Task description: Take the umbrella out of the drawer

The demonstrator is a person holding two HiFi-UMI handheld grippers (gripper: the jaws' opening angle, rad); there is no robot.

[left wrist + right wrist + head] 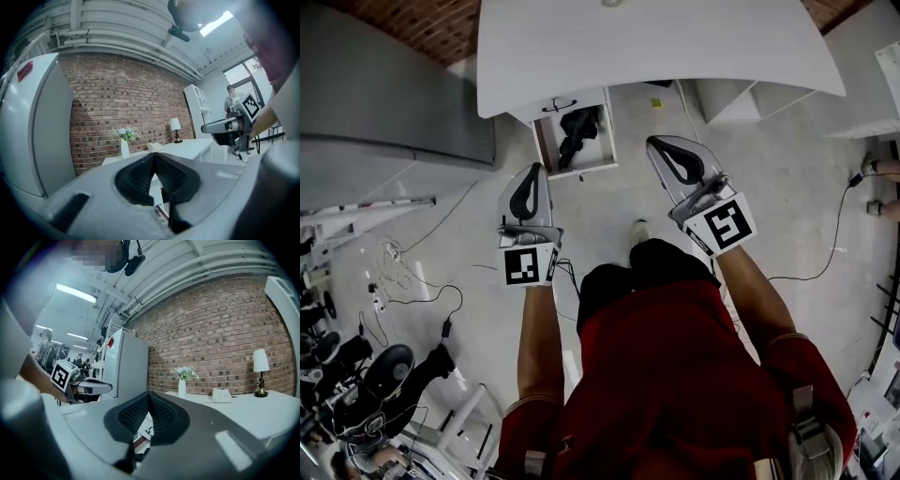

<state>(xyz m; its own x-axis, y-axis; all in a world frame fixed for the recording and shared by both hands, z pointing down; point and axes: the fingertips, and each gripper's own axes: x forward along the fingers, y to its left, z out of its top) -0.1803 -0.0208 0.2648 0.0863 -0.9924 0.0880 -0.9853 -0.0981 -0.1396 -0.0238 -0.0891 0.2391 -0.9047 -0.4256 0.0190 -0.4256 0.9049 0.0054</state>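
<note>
Shut on nothing at the left gripper (533,171), black umbrella (577,133) lying in the open drawer (546,142) just ahead and right of its tips; shut and empty too at the right gripper (656,142), umbrella ahead and left of those tips. Could jab the drawer wall or shove the umbrella deeper if driven in unopened, or pinch only loose fabric and drop it. No readable writing: perhaps a red label (25,71) on the fridge (28,140), too blurred.

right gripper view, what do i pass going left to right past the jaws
left hand-held gripper → fridge → vase → phone → lamp
</note>
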